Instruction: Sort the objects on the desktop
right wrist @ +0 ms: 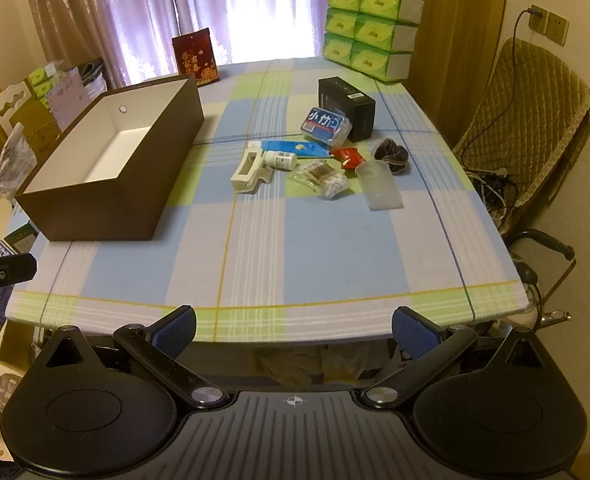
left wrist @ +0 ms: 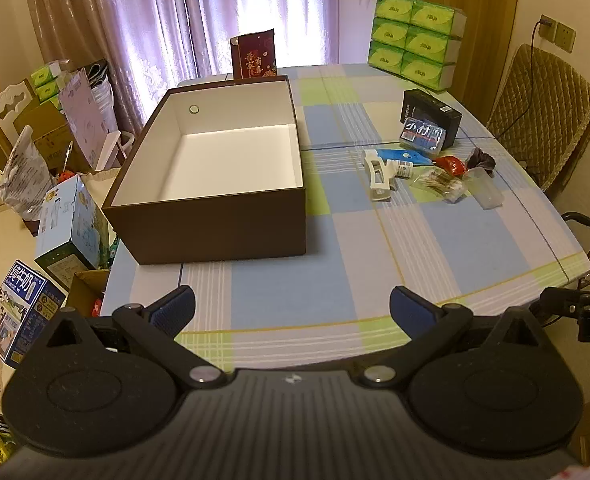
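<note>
Clutter for sorting lies in a loose heap at the upper right of my left view, centre-right of my right view: a white clip-like tool (right wrist: 251,172) touching a small white bottle (right wrist: 281,159), a flat blue packet (right wrist: 295,148) behind them, a clear bag of small bits (right wrist: 323,178), a red sachet (right wrist: 349,157), a frosted plastic case (right wrist: 377,190), a dark crumpled lump (right wrist: 393,152), and a blue-labelled tub (right wrist: 326,122) leaning on a black box (right wrist: 347,106). All rest on the checked tablecloth (right wrist: 327,248). Well apart from the heap, toward the left, stands the brown storage box (left wrist: 215,208), white inside, with nothing visible in it. Behind it at the far edge a red card (left wrist: 255,54) stands upright; green tissue packs (left wrist: 415,40) are stacked at the far right corner. My left gripper (left wrist: 293,310) and right gripper (right wrist: 293,328) hang over the near table edge, jaws spread wide, holding nothing.
</note>
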A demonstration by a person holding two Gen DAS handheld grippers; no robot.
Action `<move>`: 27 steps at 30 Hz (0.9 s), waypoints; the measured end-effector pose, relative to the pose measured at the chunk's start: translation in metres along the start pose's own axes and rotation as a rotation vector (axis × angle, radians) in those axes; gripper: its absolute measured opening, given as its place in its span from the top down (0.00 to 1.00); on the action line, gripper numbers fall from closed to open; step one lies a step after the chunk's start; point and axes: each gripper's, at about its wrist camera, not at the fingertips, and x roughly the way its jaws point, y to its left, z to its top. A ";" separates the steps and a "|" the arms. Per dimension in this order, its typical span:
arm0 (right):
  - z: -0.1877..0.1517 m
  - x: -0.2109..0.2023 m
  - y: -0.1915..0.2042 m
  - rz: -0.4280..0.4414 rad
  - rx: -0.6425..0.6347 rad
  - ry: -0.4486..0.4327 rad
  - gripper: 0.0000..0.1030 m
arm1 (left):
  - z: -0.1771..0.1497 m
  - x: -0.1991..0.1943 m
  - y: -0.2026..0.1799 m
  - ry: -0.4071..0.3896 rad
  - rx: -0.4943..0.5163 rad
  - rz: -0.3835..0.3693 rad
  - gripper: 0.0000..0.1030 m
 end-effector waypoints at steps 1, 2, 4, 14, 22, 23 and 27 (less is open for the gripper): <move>0.000 0.000 0.000 0.000 -0.001 0.000 0.02 | 0.000 0.000 0.000 0.000 -0.001 0.000 0.01; 0.000 0.000 0.000 0.000 -0.003 0.001 0.02 | -0.001 0.001 0.000 0.000 -0.002 0.000 0.01; -0.001 0.000 0.001 0.001 -0.005 0.001 0.02 | -0.002 0.001 0.001 0.002 -0.003 0.002 0.01; 0.002 0.004 0.006 0.013 -0.020 0.006 0.02 | -0.002 0.001 0.008 0.007 -0.018 0.015 0.01; 0.003 0.006 0.008 0.014 -0.028 0.011 0.02 | 0.001 0.004 0.011 0.018 -0.022 0.020 0.01; 0.003 0.007 0.008 0.014 -0.029 0.013 0.02 | 0.001 0.005 0.011 0.019 -0.023 0.020 0.01; 0.005 0.008 0.009 0.013 -0.032 0.016 0.02 | 0.001 0.008 0.012 0.027 -0.025 0.021 0.01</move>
